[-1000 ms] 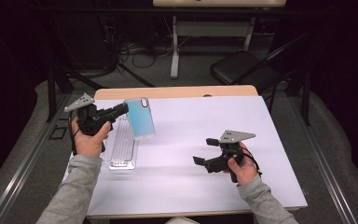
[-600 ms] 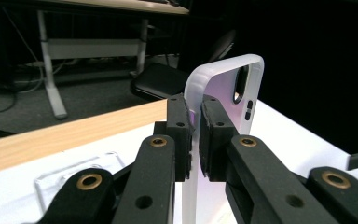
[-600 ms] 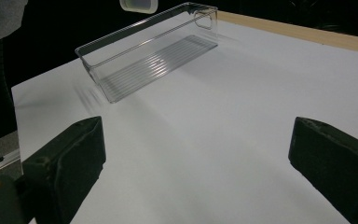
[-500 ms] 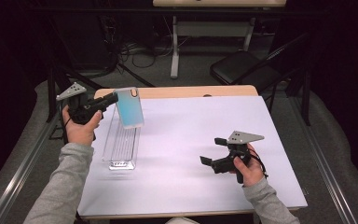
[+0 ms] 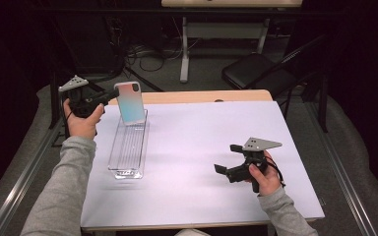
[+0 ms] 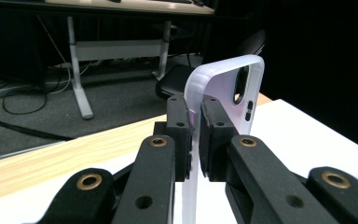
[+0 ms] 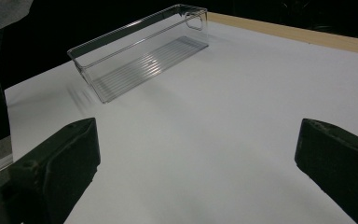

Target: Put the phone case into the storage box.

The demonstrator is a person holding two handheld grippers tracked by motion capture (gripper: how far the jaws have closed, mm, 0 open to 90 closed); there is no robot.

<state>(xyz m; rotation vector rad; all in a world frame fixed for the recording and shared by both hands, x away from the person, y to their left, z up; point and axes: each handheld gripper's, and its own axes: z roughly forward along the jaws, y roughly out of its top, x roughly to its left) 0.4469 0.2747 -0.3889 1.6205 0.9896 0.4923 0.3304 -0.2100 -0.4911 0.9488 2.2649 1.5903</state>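
While the right gripper (image 5: 225, 163) hovers low over the near right part of the white table (image 5: 211, 142), its jaws stand wide apart with nothing between them; they have just been opening. In the right gripper view the two black jaws sit at the far left and far right lower corners, with bare white tabletop in the gap. The person's right hand (image 5: 262, 176) wraps the gripper's body, and the grey three-cornered plate sits on top of it.

Farther in, on the left half of the table, lies a clear plastic bin (image 5: 128, 147), long and narrow, with a ribbed floor. It runs lengthwise away from the person, and it looks empty. The right gripper view shows the same bin (image 7: 140, 51) lying at a slant across the upper left, with a cut-out handle in its far end wall.

Above the far end of the bin, the left gripper (image 5: 112, 94) holds a phone case (image 5: 130, 102) upright, clear of the table. Its jaws are pressed together on the case's left edge. In the left gripper view the pads pinch the thin translucent wall of the case (image 6: 223, 88), whose camera cut-out shows near its top.

Beyond the table's wooden far edge stand a dark chair (image 5: 258, 73) and a desk leg amid cables on the floor.
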